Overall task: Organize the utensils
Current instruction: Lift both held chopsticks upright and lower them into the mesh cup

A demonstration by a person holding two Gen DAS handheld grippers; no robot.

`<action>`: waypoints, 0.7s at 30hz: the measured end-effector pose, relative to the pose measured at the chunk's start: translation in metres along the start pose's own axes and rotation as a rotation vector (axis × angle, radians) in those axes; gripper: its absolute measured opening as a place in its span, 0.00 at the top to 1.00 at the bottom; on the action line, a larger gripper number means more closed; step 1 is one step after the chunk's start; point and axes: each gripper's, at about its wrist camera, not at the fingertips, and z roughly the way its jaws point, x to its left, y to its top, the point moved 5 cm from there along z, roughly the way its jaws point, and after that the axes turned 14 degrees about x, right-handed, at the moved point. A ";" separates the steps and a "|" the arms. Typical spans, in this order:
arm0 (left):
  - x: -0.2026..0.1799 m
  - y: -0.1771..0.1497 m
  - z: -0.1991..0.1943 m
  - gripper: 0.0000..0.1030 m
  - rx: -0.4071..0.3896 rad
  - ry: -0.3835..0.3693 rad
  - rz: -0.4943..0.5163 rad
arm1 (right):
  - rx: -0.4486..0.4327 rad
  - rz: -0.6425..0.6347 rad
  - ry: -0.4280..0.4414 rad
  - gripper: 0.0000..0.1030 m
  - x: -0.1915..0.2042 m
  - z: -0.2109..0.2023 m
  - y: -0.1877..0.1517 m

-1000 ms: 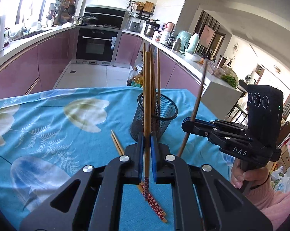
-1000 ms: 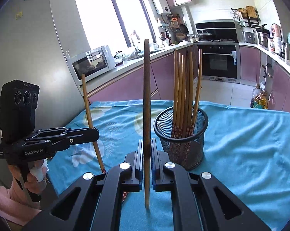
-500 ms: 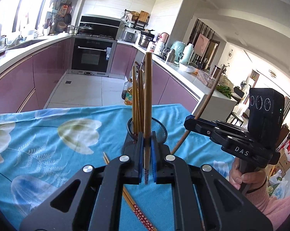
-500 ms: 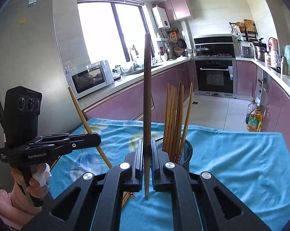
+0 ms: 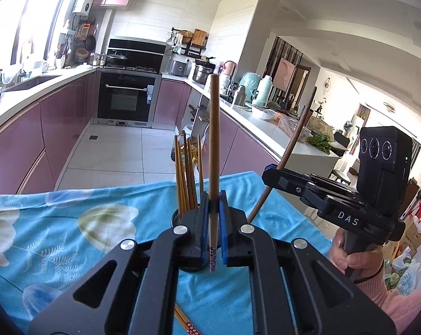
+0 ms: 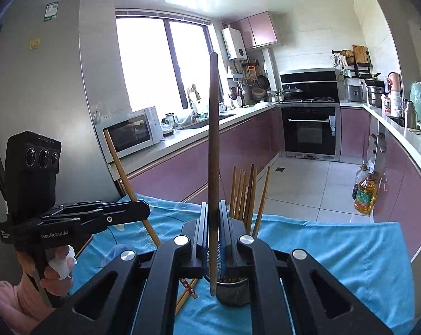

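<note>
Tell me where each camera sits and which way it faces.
Left wrist: on the left claw, shut on a chopstick; faces the oven, right claw and hand at right.
Right wrist: on the right claw, shut on a chopstick; faces the window, left claw at left.
Shared: the holder and blue cloth.

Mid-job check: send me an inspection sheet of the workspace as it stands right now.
Surface: table under a blue floral cloth.
Job's things: black mesh holder with upright wooden chopsticks; loose chopsticks lying on the cloth.
Clutter: nothing seen on the cloth.
Grippers: left gripper shut on a light brown chopstick; right gripper shut on a dark brown chopstick.
Cables: nothing seen.
Surroundings: kitchen, black oven, white microwave, oil bottle on the floor.
</note>
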 end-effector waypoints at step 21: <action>0.000 0.027 0.018 0.93 -0.009 0.068 0.005 | 0.020 0.021 -0.013 0.94 -0.014 0.023 0.013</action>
